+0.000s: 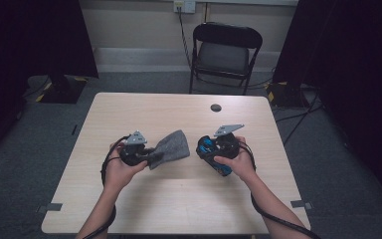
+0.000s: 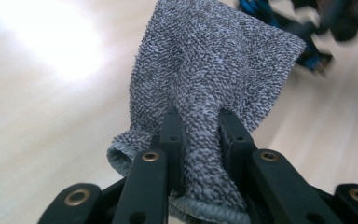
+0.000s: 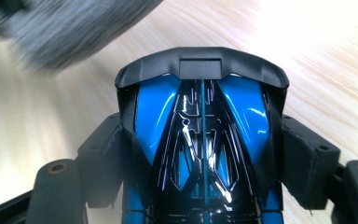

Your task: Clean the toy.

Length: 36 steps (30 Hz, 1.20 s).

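Observation:
A grey terry cloth (image 1: 171,147) hangs out from my left gripper (image 1: 149,155), which is shut on one bunched end of it (image 2: 200,144). The cloth fans out past the black jaws, above the pale wooden table (image 1: 179,199). My right gripper (image 1: 210,149) is shut on a glossy blue and black toy car (image 3: 203,140), its jaws pressed against the car's two sides. In the high view the car (image 1: 213,155) is held just right of the cloth, with a small gap between them. In the left gripper view the car (image 2: 279,18) shows blurred beyond the cloth.
A small dark round disc (image 1: 216,107) lies near the table's far edge. A black folding chair (image 1: 225,52) stands behind the table. Cables trail from both grippers along the forearms.

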### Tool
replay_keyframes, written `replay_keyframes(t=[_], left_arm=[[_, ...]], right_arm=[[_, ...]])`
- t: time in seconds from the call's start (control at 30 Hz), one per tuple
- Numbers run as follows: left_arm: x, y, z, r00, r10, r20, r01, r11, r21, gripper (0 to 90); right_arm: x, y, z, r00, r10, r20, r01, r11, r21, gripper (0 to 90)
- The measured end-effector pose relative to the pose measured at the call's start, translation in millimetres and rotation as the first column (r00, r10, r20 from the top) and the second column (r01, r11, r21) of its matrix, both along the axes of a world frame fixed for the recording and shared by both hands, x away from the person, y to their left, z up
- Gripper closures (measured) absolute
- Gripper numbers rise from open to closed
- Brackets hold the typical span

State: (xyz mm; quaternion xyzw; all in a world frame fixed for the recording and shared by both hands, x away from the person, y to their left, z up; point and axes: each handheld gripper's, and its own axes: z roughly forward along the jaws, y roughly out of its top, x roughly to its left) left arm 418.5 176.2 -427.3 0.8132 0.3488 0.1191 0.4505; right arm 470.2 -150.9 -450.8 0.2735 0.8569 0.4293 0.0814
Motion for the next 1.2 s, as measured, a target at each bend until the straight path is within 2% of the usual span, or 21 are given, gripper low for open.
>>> replay_keyframes(t=[0.03,0.13,0.23,0.27,0.37,0.43,0.5,0.57,0.6,0.63,0.8,0.9,1.0,1.1,1.2], left_arm=[[0.0,0.0,0.0,1.0,0.0,0.0,0.0,1.0,0.0,74.8],[12.9,-8.9,11.9,0.9966,0.078,0.027,-0.079,0.9958,0.045,74.8],[18.9,-15.9,13.9,0.9949,0.097,0.03,-0.098,0.993,0.065,74.9],[24.3,-23.4,13.6,0.994,0.106,0.026,-0.108,0.9914,0.074,74.9],[30.1,-36.6,12.5,0.9924,0.121,0.026,-0.122,0.9896,0.075,74.9],[30.8,-48.8,11.6,0.9956,0.093,0.015,-0.094,0.9922,0.082,74.9],[29.3,-60.6,10.3,0.9984,0.057,0.007,-0.057,0.9961,0.067,74.9],[28.1,-65.0,10.2,0.999,0.044,0.007,-0.045,0.9973,0.058,75.4],[25.4,-71.4,10.7,0.9998,0.022,-0.003,-0.022,0.9994,0.028,75.6],[23.9,-73.7,11.4,1.0,0.007,-0.003,-0.007,0.9998,0.019,75.8],[18.6,-77.7,14.8,0.9985,-0.055,-0.003,0.055,0.9985,-0.002,76.2],[17.0,-77.2,15.2,0.9975,-0.07,-0.005,0.07,0.9975,-0.01,76.3],[13.3,-75.1,13.9,0.9956,-0.093,-0.015,0.092,0.9949,-0.041,76.4],[11.3,-74.4,13.3,0.9939,-0.109,-0.019,0.108,0.9929,-0.05,76.5],[8.5,-72.9,11.6,0.9912,-0.13,-0.025,0.128,0.989,-0.075,76.5]], right_arm=[[0.0,0.0,0.0,1.0,0.0,0.0,0.0,1.0,0.0,25.5],[-9.1,4.9,6.1,0.9994,0.035,0.003,-0.035,0.999,0.016,25.6],[-15.6,9.2,9.9,0.9985,0.053,0.012,-0.053,0.998,0.015,25.5],[-20.1,12.8,12.4,0.9975,0.067,0.019,-0.068,0.998,0.016,25.5],[-24.3,15.8,15.1,0.9973,0.071,0.019,-0.072,0.997,0.038,25.6],[-27.0,18.0,16.7,0.9979,0.059,0.027,-0.06,0.997,0.039,25.6],[-27.6,19.2,17.4,0.9989,0.039,0.027,-0.04,0.998,0.045,25.6],[-27.7,19.9,17.6,0.9991,0.027,0.032,-0.028,0.999,0.036,25.6],[-25.8,19.6,16.6,0.9997,0.01,0.021,-0.011,1.0,0.029,25.5],[-25.2,19.2,16.1,0.9997,0.002,0.023,-0.002,1.0,0.022,25.6],[-22.7,14.1,16.0,0.9989,-0.023,0.04,0.023,1.0,0.012,25.6],[-22.2,13.1,16.9,0.999,-0.025,0.038,0.025,1.0,0.009,25.5],[-19.3,10.6,18.4,0.9982,-0.043,0.041,0.043,0.999,0.005,25.6],[-16.7,8.6,18.4,0.998,-0.05,0.039,0.051,0.999,-0.012,25.6],[-13.9,6.4,18.4,0.9975,-0.058,0.039,0.059,0.998,-0.026,25.6]])
